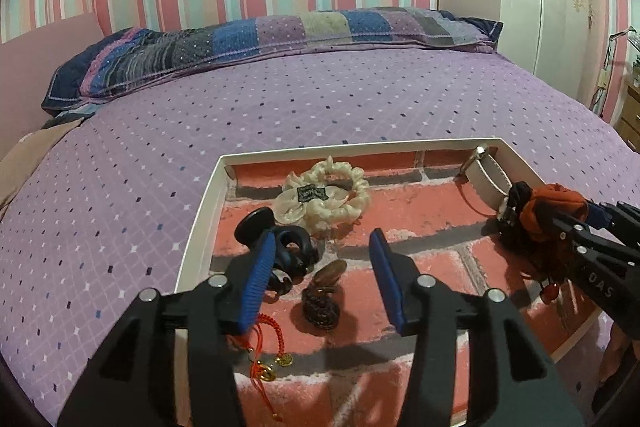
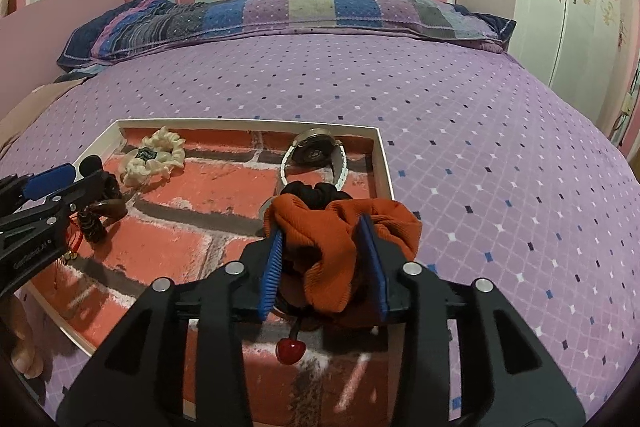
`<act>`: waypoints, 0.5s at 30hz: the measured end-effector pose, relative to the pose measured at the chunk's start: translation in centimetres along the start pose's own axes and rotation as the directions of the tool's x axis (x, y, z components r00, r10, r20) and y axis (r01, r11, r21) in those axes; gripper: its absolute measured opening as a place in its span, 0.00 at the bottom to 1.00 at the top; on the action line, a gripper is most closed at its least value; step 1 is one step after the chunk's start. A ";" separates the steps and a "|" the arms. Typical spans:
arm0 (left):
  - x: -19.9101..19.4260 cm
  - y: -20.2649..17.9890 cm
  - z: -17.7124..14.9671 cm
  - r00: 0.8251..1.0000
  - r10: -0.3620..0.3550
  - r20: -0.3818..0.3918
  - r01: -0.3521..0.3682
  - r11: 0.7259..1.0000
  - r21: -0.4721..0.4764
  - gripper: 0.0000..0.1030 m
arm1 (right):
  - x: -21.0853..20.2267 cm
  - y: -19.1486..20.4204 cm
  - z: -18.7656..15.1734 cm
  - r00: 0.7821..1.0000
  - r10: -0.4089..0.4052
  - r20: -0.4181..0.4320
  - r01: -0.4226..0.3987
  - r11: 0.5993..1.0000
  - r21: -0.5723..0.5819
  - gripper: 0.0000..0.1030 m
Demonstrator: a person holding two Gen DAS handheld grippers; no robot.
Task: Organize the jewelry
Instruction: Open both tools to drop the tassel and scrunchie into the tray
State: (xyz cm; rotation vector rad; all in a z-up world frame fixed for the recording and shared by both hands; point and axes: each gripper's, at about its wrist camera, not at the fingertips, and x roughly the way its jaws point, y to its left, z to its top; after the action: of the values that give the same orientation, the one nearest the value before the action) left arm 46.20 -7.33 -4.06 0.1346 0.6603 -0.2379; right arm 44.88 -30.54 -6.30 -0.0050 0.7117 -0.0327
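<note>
The left gripper has its blue fingers spread apart with nothing pressed between them; in the gap, lying on the tray floor, sits a brown coiled hair tie with a brown oval piece at its far end. Just left of it, partly behind the left finger, is a black hair claw. Nearer, under that finger, a red cord charm with gold coins trails toward the near edge.

The right gripper holds its fingers on either side of an orange scrunchie; the fabric bulges between and over the pads, but whether they press it or merely flank it I cannot tell. A black scrunchie lies touching the orange one on its far side, and a red heart-shaped bead hangs on a dark stalk below the fingers.

All of this rests in a shallow white-rimmed tray lined with a red brick print. Toward its far left lies a cream scrunchie with a small dark label; in the far right corner a white-strapped watch leans against the wall. The tray sits on a bed with a purple diamond-dotted cover, a patchwork pillow at the far end below striped wallpaper.
</note>
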 end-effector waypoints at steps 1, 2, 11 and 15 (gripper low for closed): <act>0.0 0.0 -0.1 1.000 -0.001 -0.001 0.001 1.000 0.001 0.47 | 0.0 0.0 0.0 1.000 0.002 -0.002 -0.002 1.000 -0.002 0.37; 0.0 0.0 -0.1 1.000 -0.002 -0.005 0.002 1.000 0.001 0.47 | -0.1 0.1 -0.1 1.000 0.003 0.000 -0.003 1.000 -0.004 0.39; -0.8 0.6 -0.6 1.000 -0.017 -0.003 0.017 1.000 -0.017 0.55 | -0.7 0.8 -0.6 1.000 -0.001 0.001 0.001 1.000 -0.028 0.59; -1.2 1.1 -1.2 1.000 -0.021 -0.013 0.021 1.000 -0.021 0.55 | -1.1 1.2 -0.9 1.000 0.004 -0.010 -0.005 0.999 -0.044 0.66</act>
State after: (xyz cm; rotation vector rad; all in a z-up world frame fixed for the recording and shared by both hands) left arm 44.91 -5.80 -4.18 0.1094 0.6776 -0.2502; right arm 43.52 -29.30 -6.29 -0.0457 0.7224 -0.0129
